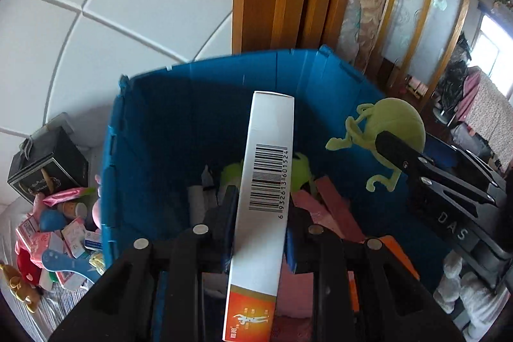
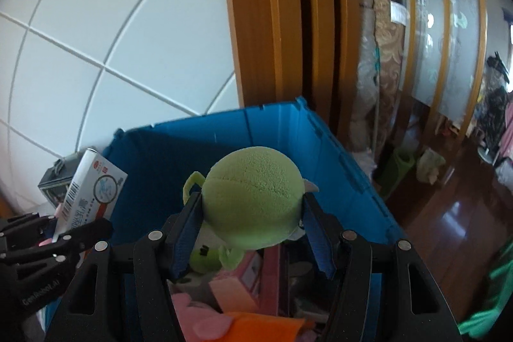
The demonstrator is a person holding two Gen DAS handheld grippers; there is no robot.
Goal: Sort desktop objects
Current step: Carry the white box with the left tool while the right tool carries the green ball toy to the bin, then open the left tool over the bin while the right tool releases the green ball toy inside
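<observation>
Overhead, a slim white box point(image 1: 267, 181) with a barcode is pinched edge-on in the left gripper point(image 1: 261, 213) above the blue crate point(image 1: 154, 130). Beside it, the right gripper point(image 2: 253, 220) clamps a round green plush point(image 2: 253, 194) between its blue pads point(image 2: 187, 233).

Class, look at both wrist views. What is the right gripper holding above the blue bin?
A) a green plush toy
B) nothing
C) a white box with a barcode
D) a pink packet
A: the right gripper has its pads pressed on either side of the green plush toy over the blue bin; the left gripper holds the white box.
</observation>
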